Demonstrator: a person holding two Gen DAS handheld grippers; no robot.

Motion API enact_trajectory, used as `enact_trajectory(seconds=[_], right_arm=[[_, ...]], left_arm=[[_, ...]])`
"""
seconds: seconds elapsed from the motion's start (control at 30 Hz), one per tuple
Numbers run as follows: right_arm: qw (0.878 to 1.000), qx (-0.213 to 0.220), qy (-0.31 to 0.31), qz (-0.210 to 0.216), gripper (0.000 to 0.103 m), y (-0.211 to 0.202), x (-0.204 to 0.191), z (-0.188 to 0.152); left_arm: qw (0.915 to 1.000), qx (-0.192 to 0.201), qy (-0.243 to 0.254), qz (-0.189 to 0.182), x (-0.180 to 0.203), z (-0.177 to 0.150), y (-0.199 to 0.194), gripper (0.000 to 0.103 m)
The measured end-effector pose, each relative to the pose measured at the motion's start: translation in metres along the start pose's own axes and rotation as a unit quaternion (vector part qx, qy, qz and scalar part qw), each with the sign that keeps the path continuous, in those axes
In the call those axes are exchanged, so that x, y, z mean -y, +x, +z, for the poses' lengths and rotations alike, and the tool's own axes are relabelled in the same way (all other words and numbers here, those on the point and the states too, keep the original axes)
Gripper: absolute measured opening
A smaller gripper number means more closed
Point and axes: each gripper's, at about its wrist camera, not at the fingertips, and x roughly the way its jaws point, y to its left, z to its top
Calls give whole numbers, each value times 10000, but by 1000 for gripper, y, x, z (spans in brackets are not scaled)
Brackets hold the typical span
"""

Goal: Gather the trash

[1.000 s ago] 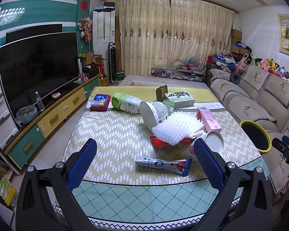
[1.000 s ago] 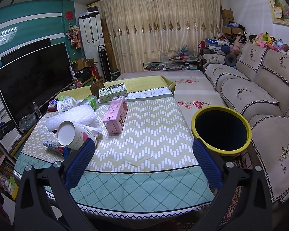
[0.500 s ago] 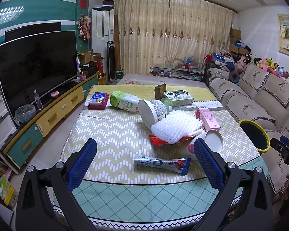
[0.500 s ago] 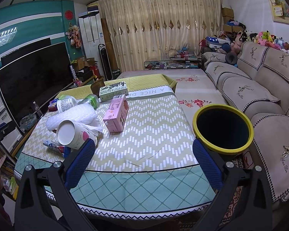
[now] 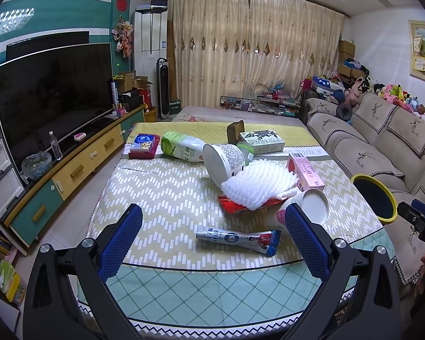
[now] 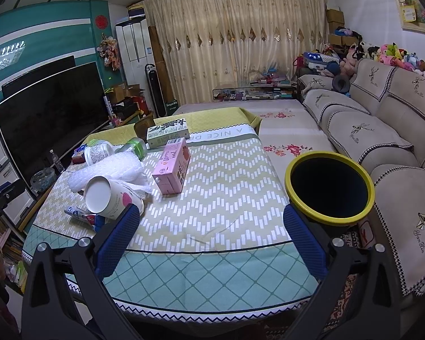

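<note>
Covering most of both views is the table [image 5: 161,187] w/ its zigzag cloth; the trash sits bunched toward the left gripper's side. Off the table's right edge, by the sofa, stands the yellow-rimmed bin [image 6: 330,188], apparently empty, nothing collected yet as far as I can tell.

Pile, big to small: white foam net [image 5: 257,184] draped over a red wrapper [image 5: 231,206]; tipped white tub [image 5: 225,160] touching the foam; green-and-white bottle [image 5: 184,149] on its side behind it; pink carton [image 6: 172,165] lying flat; paper cup [image 6: 107,197] tipped over; squeezed tube [image 5: 238,239] nearest the table's front edge.

Left gripper [image 5: 212,240]: jaws wide apart, holding nothing, hovering short of the tube. Right gripper [image 6: 212,243]: also spread, empty, over bare cloth near the bin.

Risks, imo: tube is flat and low, so the pads may snag the cloth or skid off. Cup and tub are round and could roll off the edge if nudged. Foam will prob. drag the wrapper along or spring out of a light pinch.
</note>
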Motion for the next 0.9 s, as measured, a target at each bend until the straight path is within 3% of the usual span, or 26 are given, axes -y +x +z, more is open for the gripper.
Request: enact_trajectory(seconds=[0.9], right_arm=[[10000,-40,40,41,97,0,4,1]], left_arm=[[10000,-50,-25,12,-1,-1,3,99]])
